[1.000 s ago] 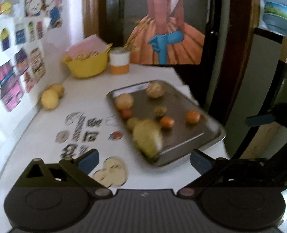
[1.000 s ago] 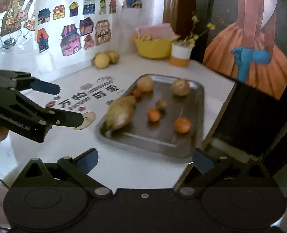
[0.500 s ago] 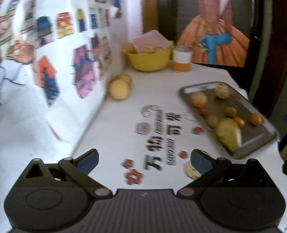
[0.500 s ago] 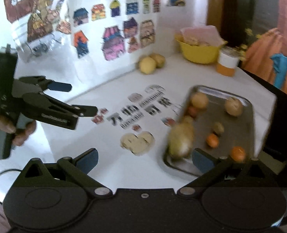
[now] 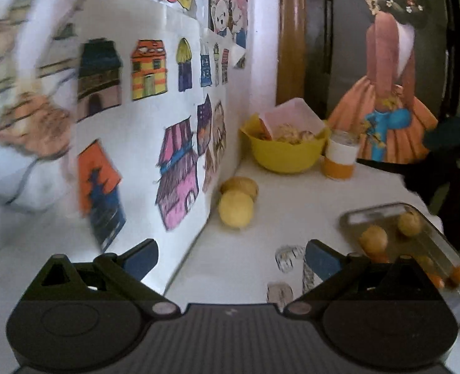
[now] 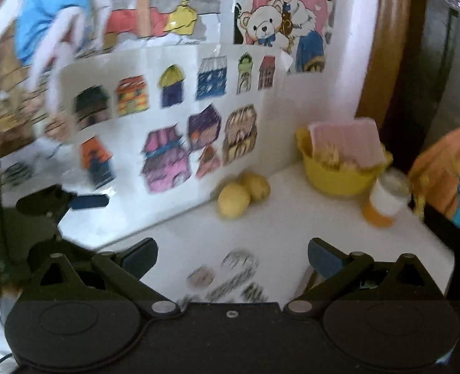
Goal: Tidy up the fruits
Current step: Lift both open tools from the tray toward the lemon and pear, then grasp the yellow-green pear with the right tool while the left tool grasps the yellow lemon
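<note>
1. left claw (image 5: pixel 231 257): fingers spread wide apart, nothing between them, held above the white desk (image 5: pixel 292 199).
2. right claw (image 6: pixel 232 257): fingers likewise wide apart and empty, above the same desk.
3. two yellow fruits (image 5: pixel 236 208) lie touching each other on the desk, against the foot of the wall with house drawings (image 5: pixel 149 70); both views show them ahead of the claws.
4. metal tray (image 5: pixel 373 213) sits on the desk at the right edge of the left view, holding several round fruits: two tan ones (image 5: pixel 373 238) near its far end, small orange ones (image 5: pixel 458 275) nearer.
5. yellow bowl (image 5: pixel 284 157) in the far corner, pink box propped in it; white-and-orange cup (image 5: pixel 339 160) just beside it.
6. left claw also shows at the left edge of the right view; image blurred.
</note>
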Demonstrator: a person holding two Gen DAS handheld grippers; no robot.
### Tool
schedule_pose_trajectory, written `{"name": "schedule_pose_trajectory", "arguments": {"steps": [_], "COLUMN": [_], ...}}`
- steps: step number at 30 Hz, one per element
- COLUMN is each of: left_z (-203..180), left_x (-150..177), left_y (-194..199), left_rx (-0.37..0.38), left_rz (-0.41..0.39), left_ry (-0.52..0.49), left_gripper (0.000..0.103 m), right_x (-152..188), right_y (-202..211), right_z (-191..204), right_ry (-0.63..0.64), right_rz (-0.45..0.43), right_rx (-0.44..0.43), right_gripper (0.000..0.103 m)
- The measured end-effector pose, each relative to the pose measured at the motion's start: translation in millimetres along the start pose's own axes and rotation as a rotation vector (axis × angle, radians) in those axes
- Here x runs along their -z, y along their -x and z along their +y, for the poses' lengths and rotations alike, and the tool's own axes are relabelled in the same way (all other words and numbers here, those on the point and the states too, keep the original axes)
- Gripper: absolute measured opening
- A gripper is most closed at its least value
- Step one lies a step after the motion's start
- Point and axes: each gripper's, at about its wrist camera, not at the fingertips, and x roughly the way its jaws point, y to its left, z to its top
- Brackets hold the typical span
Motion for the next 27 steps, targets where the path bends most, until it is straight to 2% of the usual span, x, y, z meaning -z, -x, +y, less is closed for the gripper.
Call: {"name": "schedule_pose_trajectory", "arguments": {"steps": [8, 14, 20, 27], "left_z": [-19.5, -30.7, -48.2, -45.2], "left_x": [-14.3, -14.9, -12.7, -13.8], "left_y": [-71.1, -124.1, -160.4, -187.2], "left_rx": [-0.054, -0.083, -0.128, -0.152], "left_rz": [0.009, 0.014, 0.021, 0.061], "left_ry": [0.018, -0.017, -0.083, -0.033], "left_gripper": [0.102, 0.102, 0.098, 0.088], "right_x": [-45.0, -49.8, -42.7, -39.9], "right_y": [-111.6, -185.2, -234.4, -268.6], "right_z": [-57.8, -79.7, -94.5, -98.5], "right_ry": [-0.034, -0.086, -0.157, -0.185], "right_rz": [0.01, 0.03, 0.066, 0.113], "right_rx": [-0.122, -0.164, -0.179, -0.219], "right_gripper": [0.102, 0.1, 0.092, 0.088]}}
